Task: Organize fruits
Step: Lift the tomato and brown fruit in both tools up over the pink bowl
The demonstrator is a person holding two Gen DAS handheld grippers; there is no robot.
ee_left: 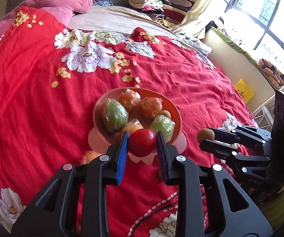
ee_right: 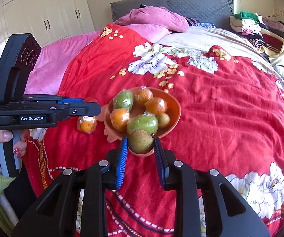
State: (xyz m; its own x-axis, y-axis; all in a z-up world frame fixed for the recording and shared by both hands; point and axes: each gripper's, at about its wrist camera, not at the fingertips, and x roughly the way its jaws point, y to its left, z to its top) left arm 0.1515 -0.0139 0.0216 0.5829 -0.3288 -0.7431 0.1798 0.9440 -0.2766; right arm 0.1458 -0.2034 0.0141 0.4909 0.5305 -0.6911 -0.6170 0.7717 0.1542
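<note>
Red tomato (ee_left: 142, 142) clamped in left gripper (ee_left: 142, 138), brown fruit (ee_right: 141, 141) clamped in right gripper (ee_right: 141, 141)

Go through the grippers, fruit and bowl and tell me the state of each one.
left gripper: shut on red tomato, lifted
right gripper: shut on brown round fruit, lifted
orange bowl: upright, holding wrapped fruit
wrapped orange: loose on red bedspread

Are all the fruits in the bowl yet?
Almost. The orange bowl already holds wrapped fruits and a small brown one. The left tool is shut on a red tomato, the right tool on a brown fruit. One wrapped orange lies on the red bedspread.
</note>
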